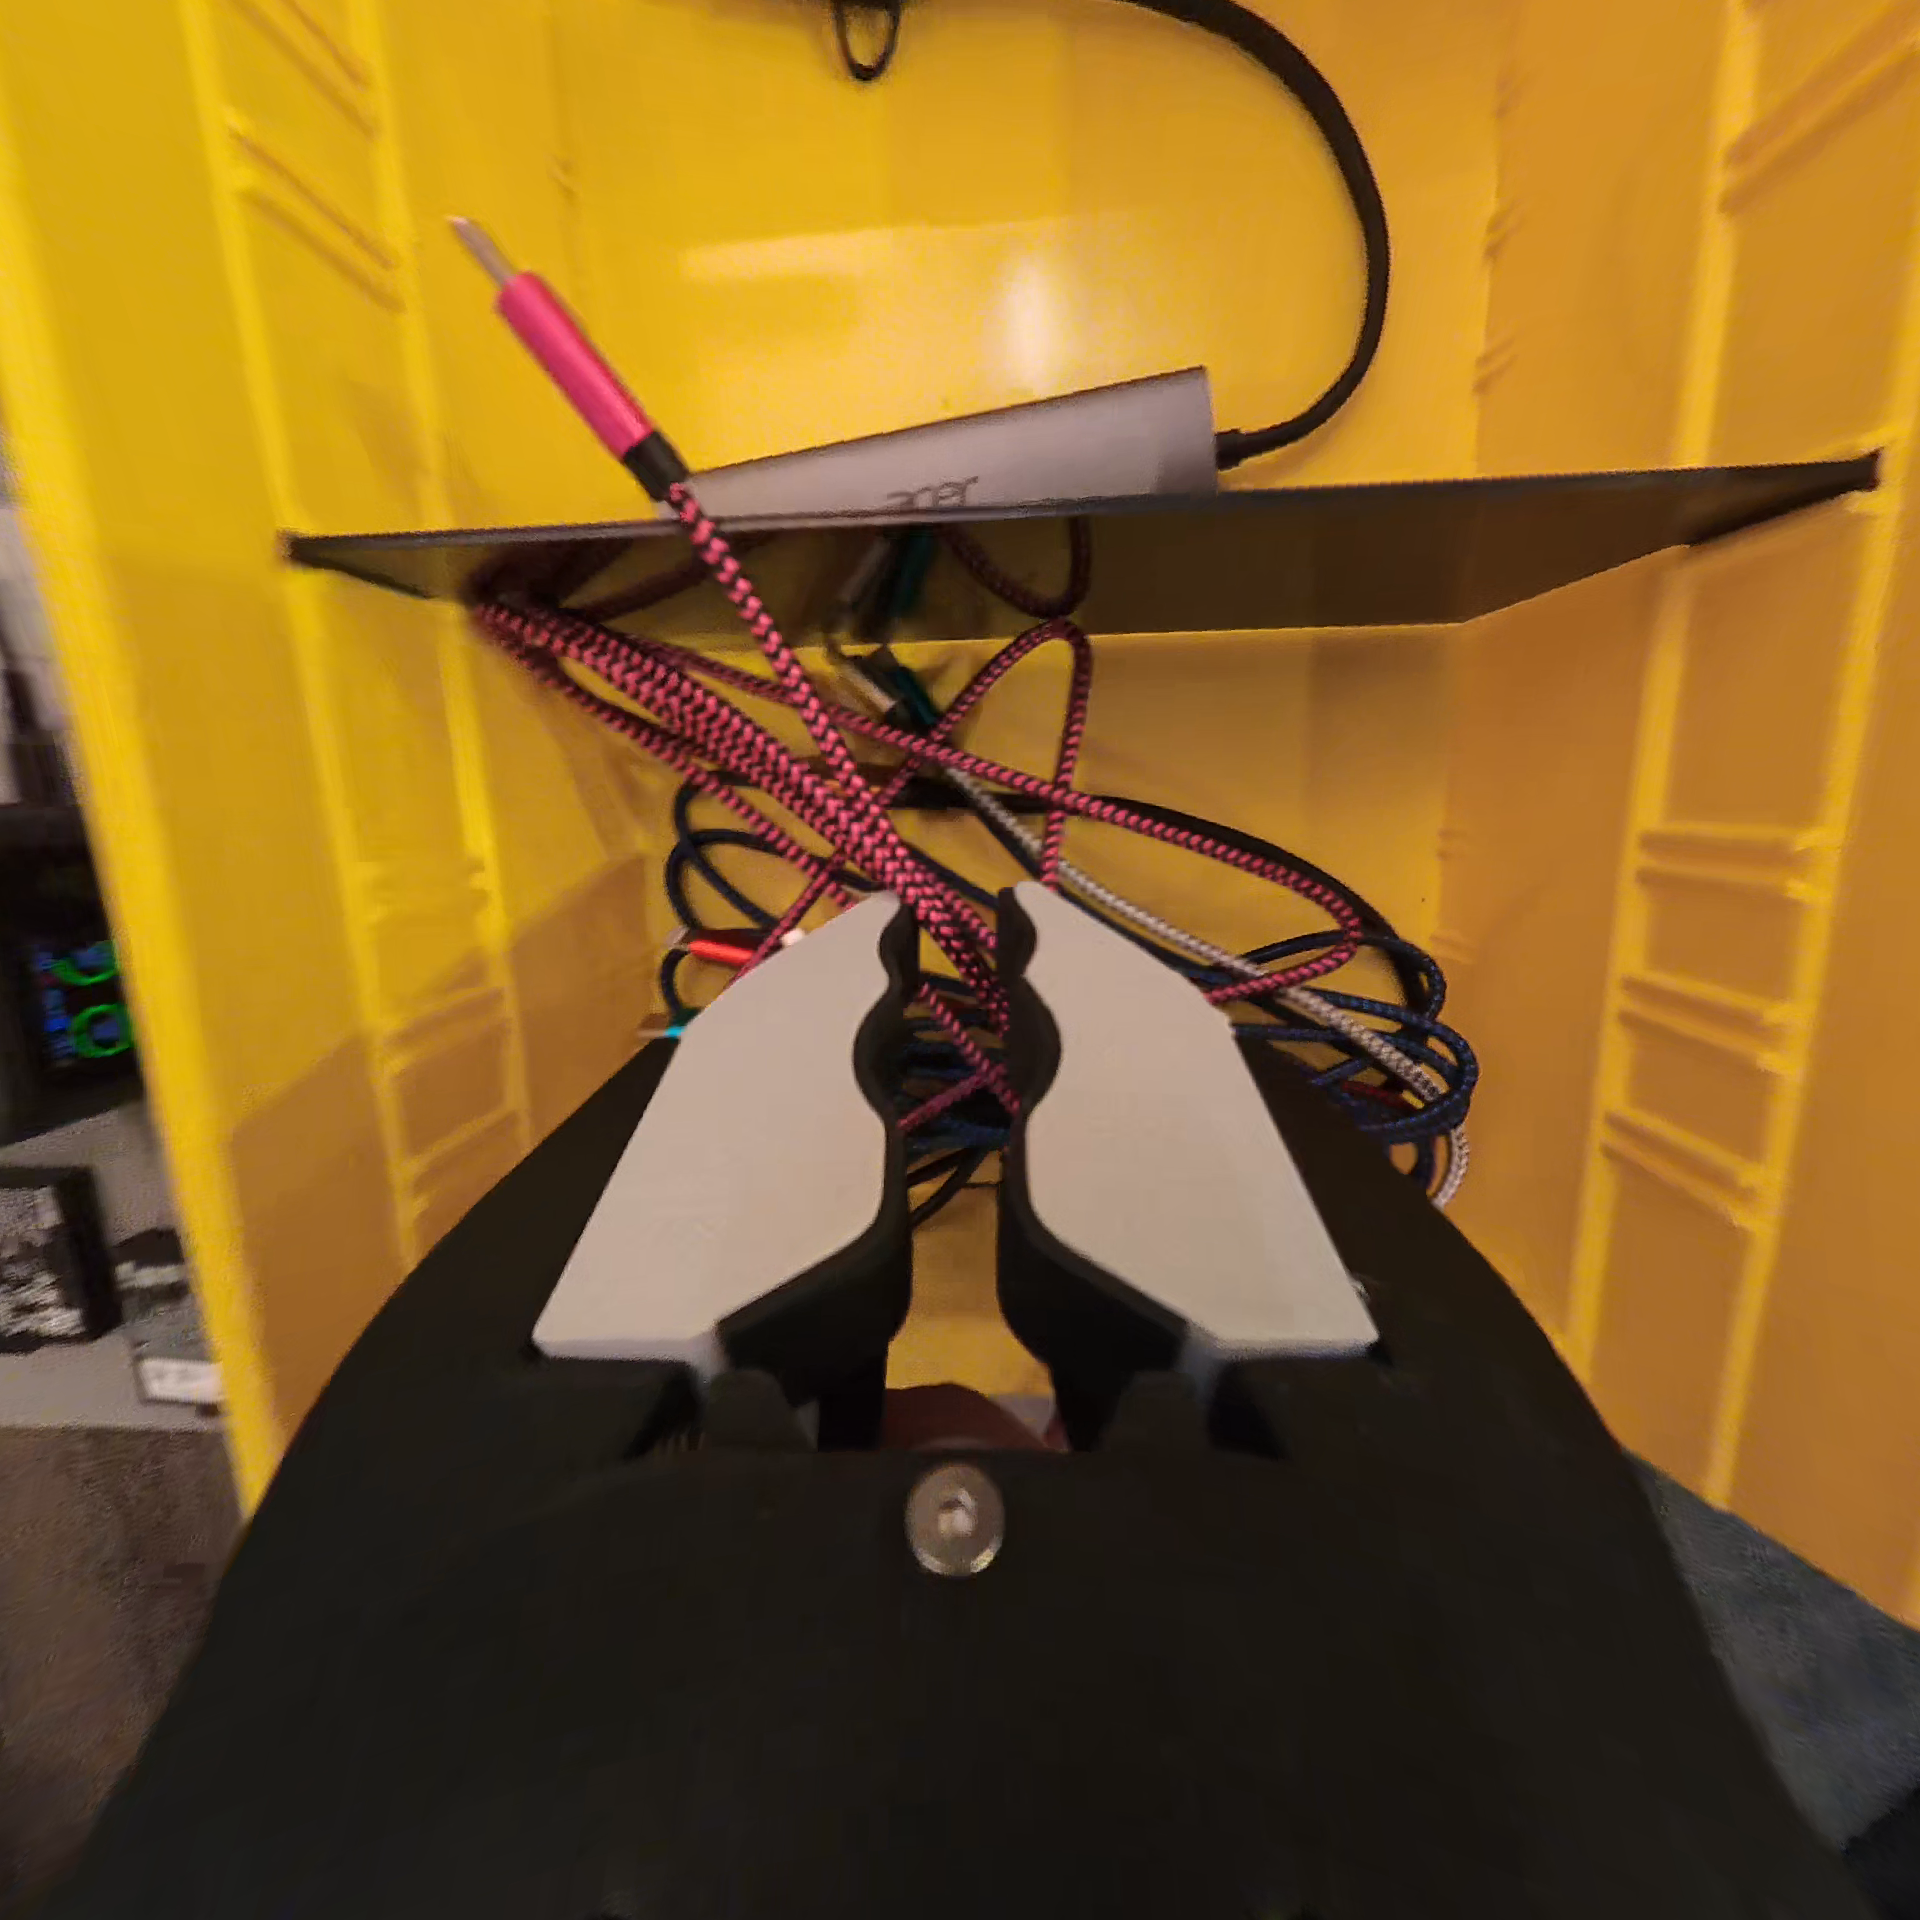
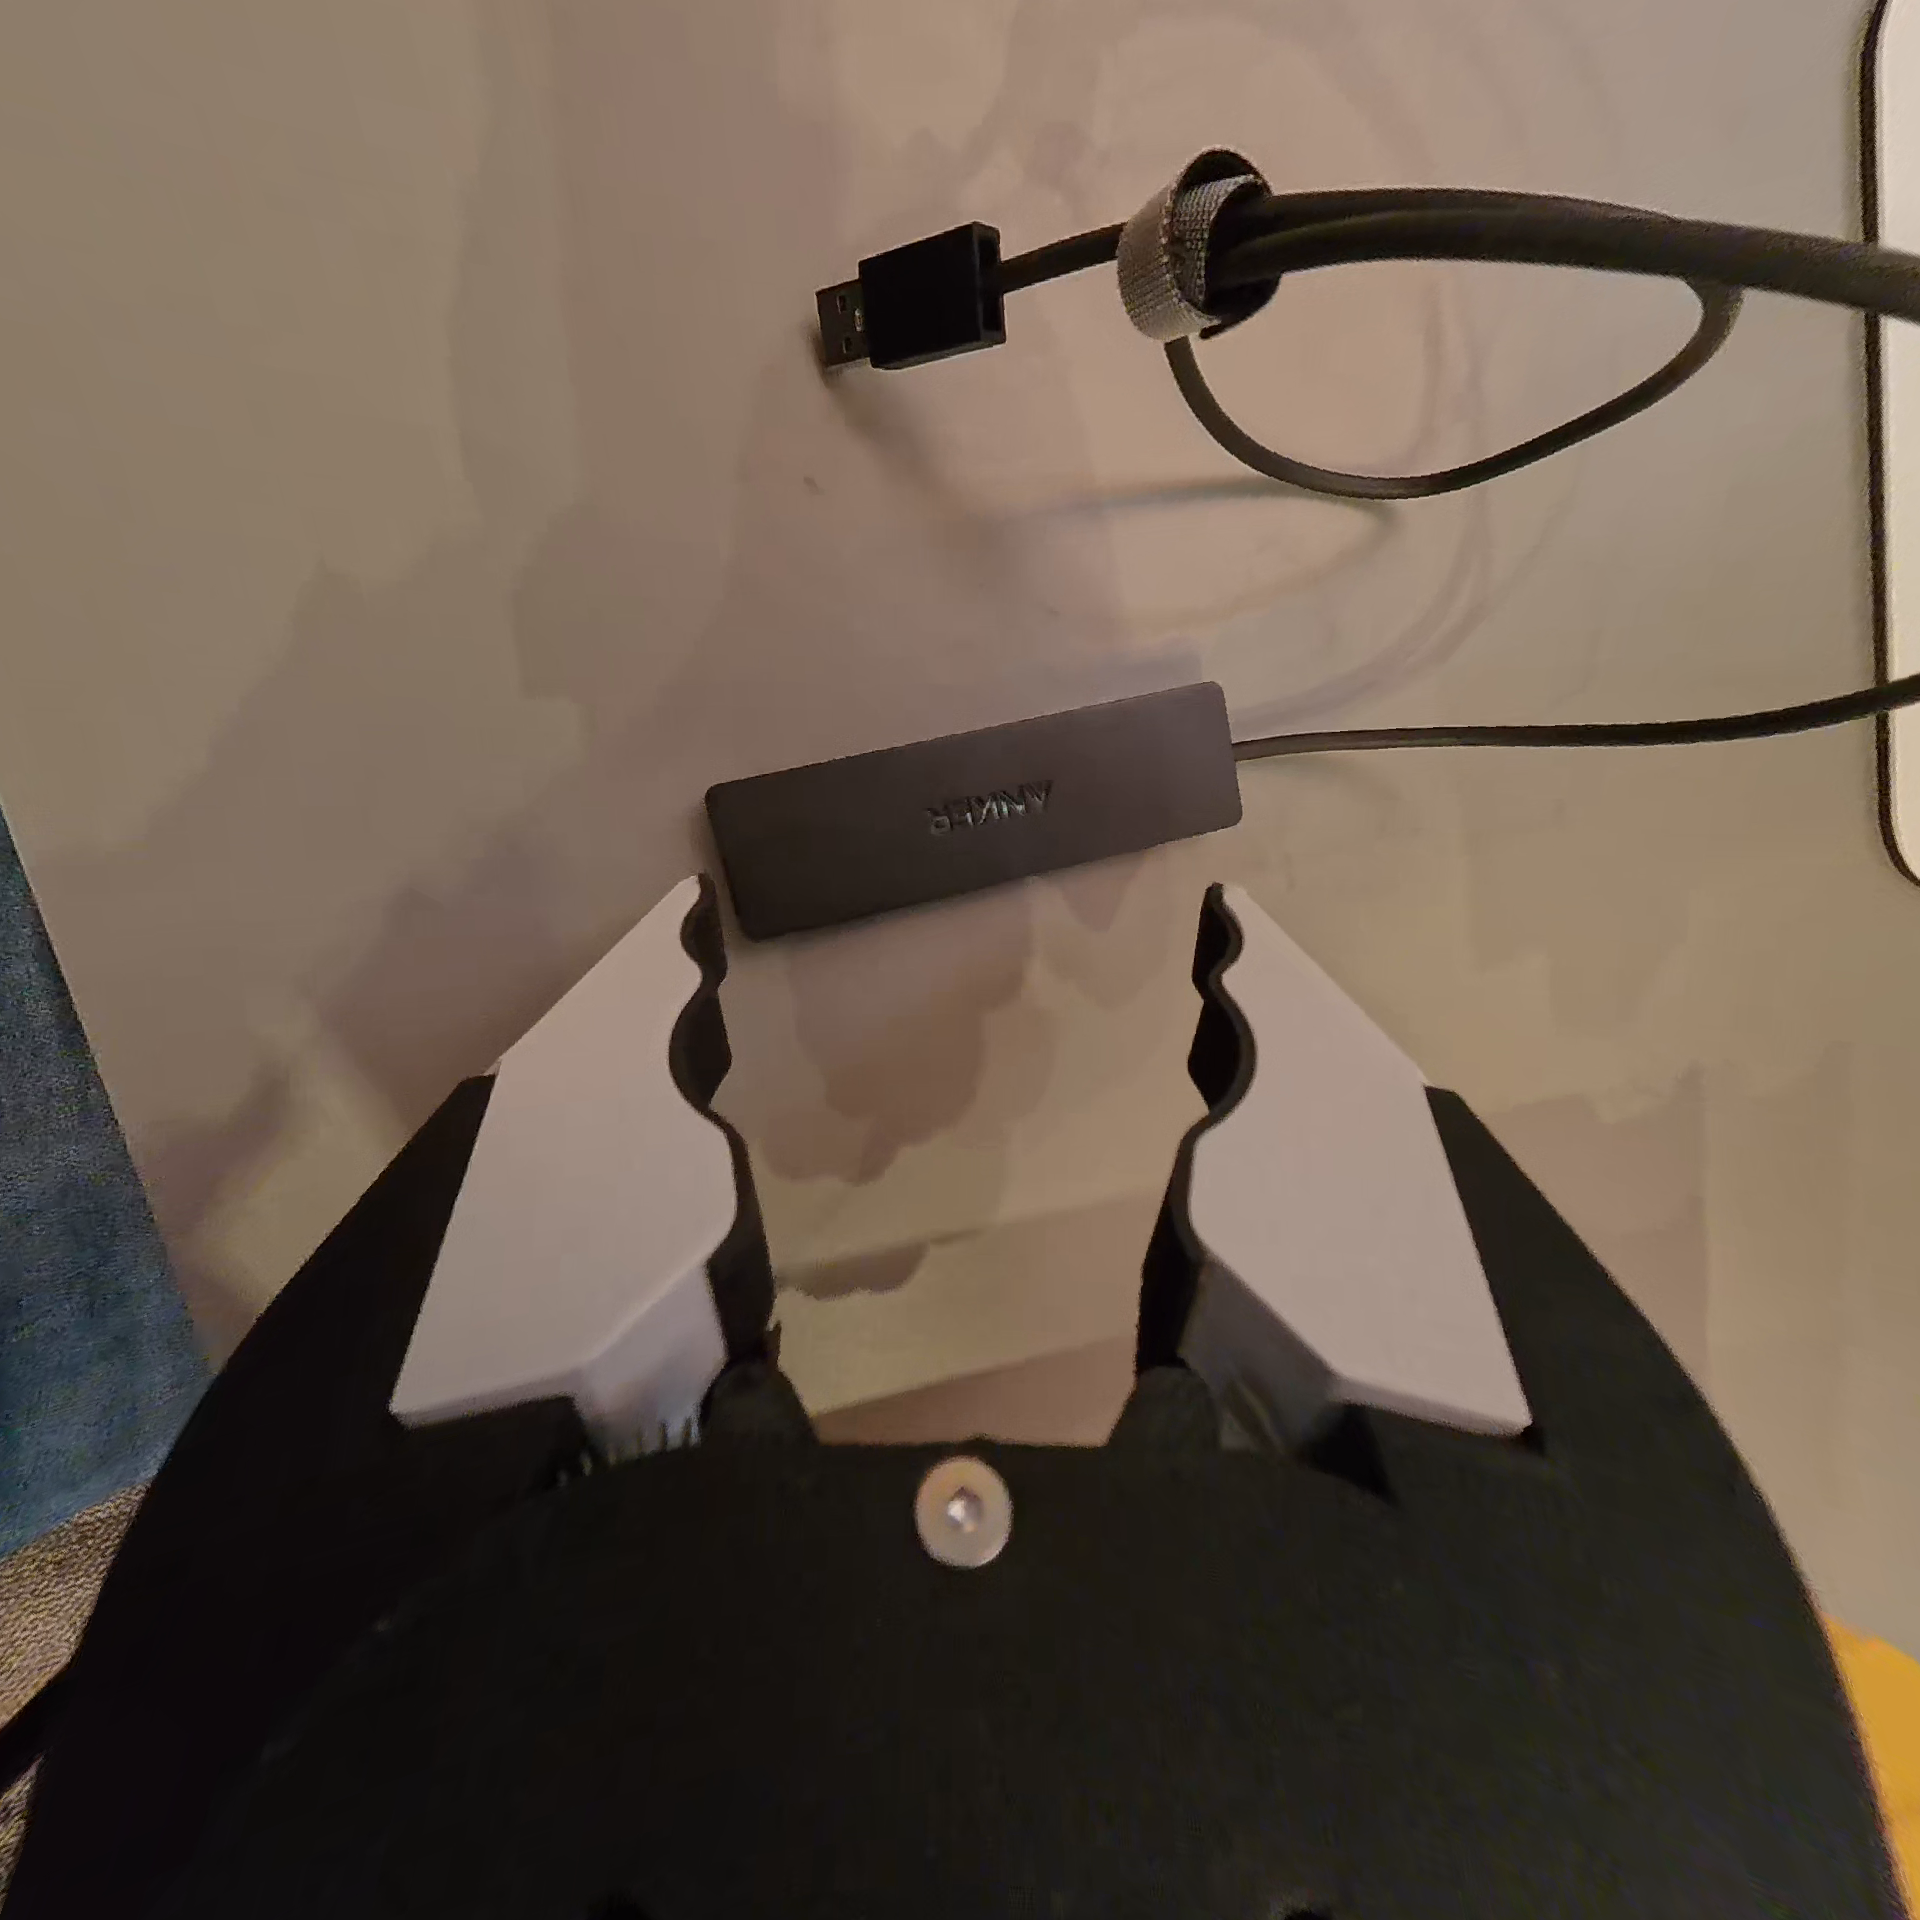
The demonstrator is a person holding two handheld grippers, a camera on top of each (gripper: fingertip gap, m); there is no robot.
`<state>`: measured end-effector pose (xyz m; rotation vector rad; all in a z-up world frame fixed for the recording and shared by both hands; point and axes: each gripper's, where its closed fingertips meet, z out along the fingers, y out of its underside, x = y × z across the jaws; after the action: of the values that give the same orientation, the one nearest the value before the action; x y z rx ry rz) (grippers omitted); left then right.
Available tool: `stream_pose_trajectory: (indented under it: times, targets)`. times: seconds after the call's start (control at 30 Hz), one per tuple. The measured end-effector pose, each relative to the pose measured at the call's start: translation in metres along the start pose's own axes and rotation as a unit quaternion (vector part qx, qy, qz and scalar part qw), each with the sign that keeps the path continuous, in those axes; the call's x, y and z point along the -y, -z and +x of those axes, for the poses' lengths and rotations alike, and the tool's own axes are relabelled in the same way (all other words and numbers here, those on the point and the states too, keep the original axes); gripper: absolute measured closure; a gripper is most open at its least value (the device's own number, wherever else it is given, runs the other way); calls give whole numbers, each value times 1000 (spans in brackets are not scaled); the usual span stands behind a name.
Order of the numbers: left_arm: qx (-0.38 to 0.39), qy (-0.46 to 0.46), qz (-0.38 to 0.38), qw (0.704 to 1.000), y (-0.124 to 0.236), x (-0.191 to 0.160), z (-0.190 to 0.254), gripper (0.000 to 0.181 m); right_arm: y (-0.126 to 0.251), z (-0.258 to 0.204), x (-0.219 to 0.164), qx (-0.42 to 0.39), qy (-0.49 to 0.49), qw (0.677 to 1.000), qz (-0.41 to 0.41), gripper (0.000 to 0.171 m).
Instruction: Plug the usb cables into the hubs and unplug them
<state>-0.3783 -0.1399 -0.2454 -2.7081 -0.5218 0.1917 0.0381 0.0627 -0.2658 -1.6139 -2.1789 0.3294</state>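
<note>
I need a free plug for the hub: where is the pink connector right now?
In the left wrist view, the pink connector sticks up at upper left inside the yellow bin, above the black divider, left of the grey hub.

Pink braided cable unplugged; black hub lies flat.

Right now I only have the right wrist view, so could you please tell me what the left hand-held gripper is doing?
Observer: The left hand-held gripper is closed on a pink braided cable inside a yellow bin.
Operator: Is its plug free?
Observer: Yes, the pink plug points up, plugged into nothing.
Operator: Any hub there?
Observer: A grey hub lies just beyond a black panel.
</note>
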Motion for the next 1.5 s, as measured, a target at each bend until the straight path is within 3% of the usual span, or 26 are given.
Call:
stream_pose_trajectory:
  times: [0.17, 0.7, 0.9, 1.23, 1.37, 1.5]
  targets:
    - [15, 1, 48, 999, 29, 6, -17, 179, -1, 2, 0, -2, -4, 1000, 1, 83]
    - [57, -36, 193, 979, 132, 61, -34, 179, -3, 0, -3, -3, -6, 1000, -5, 84]
    - [79, -59, 272, 957, 201, 93, -28, 179, -6, -3, -6, 1, -7, 1000, -7, 85]
    - [76, -135, 346, 925, 268, 145, 6, 179, -10, -7, -7, 6, -8, 1000, -7, 84]
    - [20, -174, 379, 908, 285, 163, 50, 179, -10, -9, -7, 6, -12, 1000, -4, 85]
    - [-26, -250, 383, 889, 280, 172, 111, 179, -10, -11, -6, 4, -13, 1000, -1, 85]
